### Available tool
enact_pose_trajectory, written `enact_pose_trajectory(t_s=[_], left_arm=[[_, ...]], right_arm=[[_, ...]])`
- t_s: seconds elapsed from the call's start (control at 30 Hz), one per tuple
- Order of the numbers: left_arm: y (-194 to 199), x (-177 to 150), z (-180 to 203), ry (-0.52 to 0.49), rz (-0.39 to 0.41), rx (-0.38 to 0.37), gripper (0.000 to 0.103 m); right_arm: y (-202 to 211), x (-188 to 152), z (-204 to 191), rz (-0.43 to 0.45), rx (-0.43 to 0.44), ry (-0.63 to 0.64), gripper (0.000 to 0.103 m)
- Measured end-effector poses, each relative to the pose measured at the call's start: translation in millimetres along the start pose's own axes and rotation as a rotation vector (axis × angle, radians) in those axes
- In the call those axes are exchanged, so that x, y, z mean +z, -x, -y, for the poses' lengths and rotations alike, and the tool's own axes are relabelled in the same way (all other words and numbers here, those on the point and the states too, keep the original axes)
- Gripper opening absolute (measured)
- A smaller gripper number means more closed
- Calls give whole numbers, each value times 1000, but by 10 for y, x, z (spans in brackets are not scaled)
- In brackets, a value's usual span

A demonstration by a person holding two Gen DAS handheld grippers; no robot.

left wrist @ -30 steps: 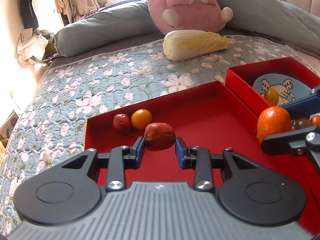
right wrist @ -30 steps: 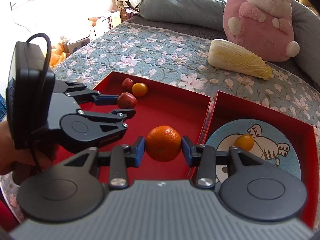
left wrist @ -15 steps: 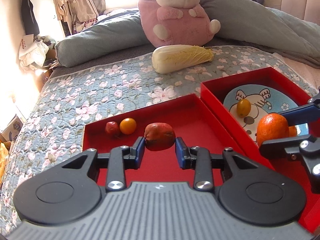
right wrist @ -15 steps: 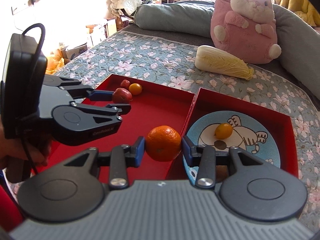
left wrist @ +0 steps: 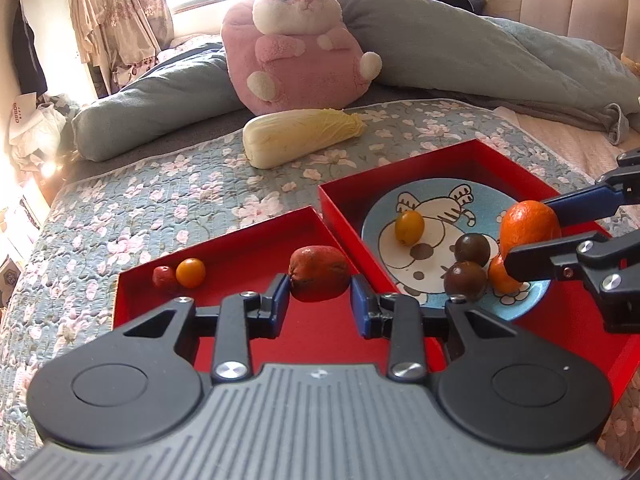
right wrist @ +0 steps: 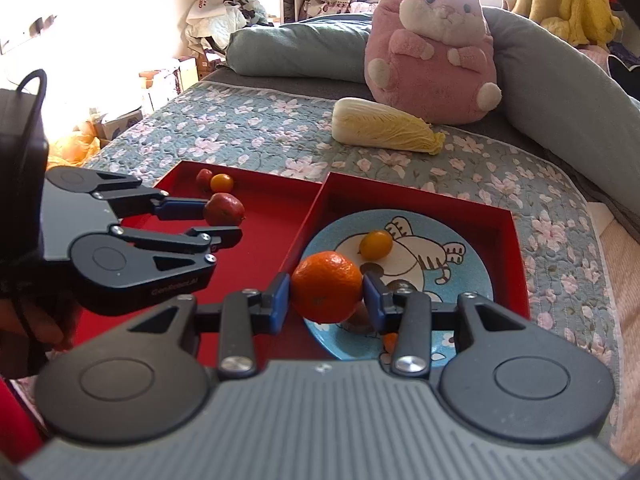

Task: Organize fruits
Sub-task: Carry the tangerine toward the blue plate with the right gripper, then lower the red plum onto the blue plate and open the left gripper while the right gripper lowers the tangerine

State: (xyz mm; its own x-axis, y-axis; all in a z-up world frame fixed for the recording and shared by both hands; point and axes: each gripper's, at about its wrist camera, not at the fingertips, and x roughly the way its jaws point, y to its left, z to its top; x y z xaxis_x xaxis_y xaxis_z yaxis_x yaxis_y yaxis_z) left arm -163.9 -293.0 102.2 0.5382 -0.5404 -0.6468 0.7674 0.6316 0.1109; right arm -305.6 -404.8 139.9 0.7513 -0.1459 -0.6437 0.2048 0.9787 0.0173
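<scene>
L gripper (left wrist: pixel 319 301) clamped on a dull red fruit (left wrist: pixel 318 273), center of the left wrist frame, held over the left red tray (left wrist: pixel 248 240). In the right wrist view the same fruit (right wrist: pixel 224 209) sits mid-left between the L fingers. Two small fruits lie touching at that tray's far left corner: a red one (left wrist: pixel 163 277) and an orange-yellow one (left wrist: pixel 191 272).

R gripper (right wrist: pixel 326 299) clamped on an orange (right wrist: pixel 327 287), lower center of the right wrist frame, held over the near-left edge of the blue plate (right wrist: pixel 472 272). From the left wrist view the orange (left wrist: pixel 528 226) shows at right, over the plate's (left wrist: pixel 384 216) right side.

Plate sits in the right red tray (left wrist: pixel 440 160), just beside the left tray. On it: a yellow fruit (left wrist: pixel 409 227) toward the back, two dark brown ones (left wrist: pixel 472 249) (left wrist: pixel 466 280) touching, and a small orange piece (left wrist: pixel 500 276) partly hidden behind the R finger.

Upper frame: cabbage (left wrist: pixel 300 136) on the floral quilt (left wrist: pixel 120 216), pink plush (left wrist: pixel 298 48) just behind it.
</scene>
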Motion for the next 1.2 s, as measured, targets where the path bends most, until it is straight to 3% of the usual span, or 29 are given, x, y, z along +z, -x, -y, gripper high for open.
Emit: enact_pose_trajectory(t_s=[0.7,1.2], left_arm=[[-363,315,747,-31,4,-104,39],[-745,412,949,-42,-21,-90,39]], right_arm=[[4,-247,517,-47,-55,-75,43],[-71,-322,684,-87,-96,-104,43]])
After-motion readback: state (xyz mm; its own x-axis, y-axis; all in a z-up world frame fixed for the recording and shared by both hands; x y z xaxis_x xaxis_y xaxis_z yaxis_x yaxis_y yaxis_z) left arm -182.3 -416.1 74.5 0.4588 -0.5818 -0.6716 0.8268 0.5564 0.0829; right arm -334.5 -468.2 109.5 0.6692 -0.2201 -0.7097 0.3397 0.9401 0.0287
